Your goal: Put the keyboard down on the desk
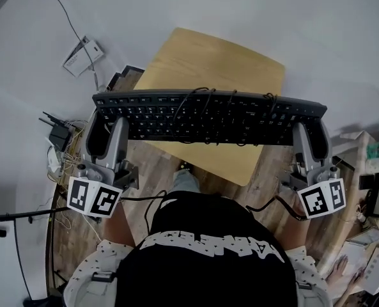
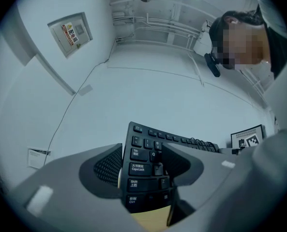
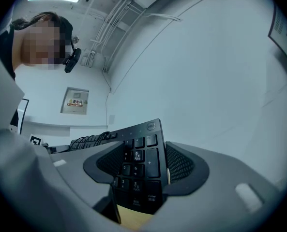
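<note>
A black keyboard (image 1: 208, 117) stretches crosswise over the near half of a small wooden desk (image 1: 208, 59). Its thin black cable (image 1: 202, 101) lies looped over the keys. My left gripper (image 1: 107, 125) is shut on the keyboard's left end and my right gripper (image 1: 310, 132) on its right end. In the left gripper view the jaws (image 2: 141, 170) clamp the keyboard (image 2: 145, 151) by the Caps Lock and Shift keys, with a strip of desk (image 2: 150, 221) below. The right gripper view has the jaws (image 3: 141, 170) clamping the number-pad end (image 3: 143, 156). I cannot tell whether the keyboard touches the desk.
A white paper card (image 1: 84, 56) lies on the grey floor at the far left. A black adapter with tangled cables (image 1: 58, 133) sits left of the desk. Boxes and clutter (image 1: 368, 248) stand at the right. The person's black shirt (image 1: 208, 248) fills the bottom.
</note>
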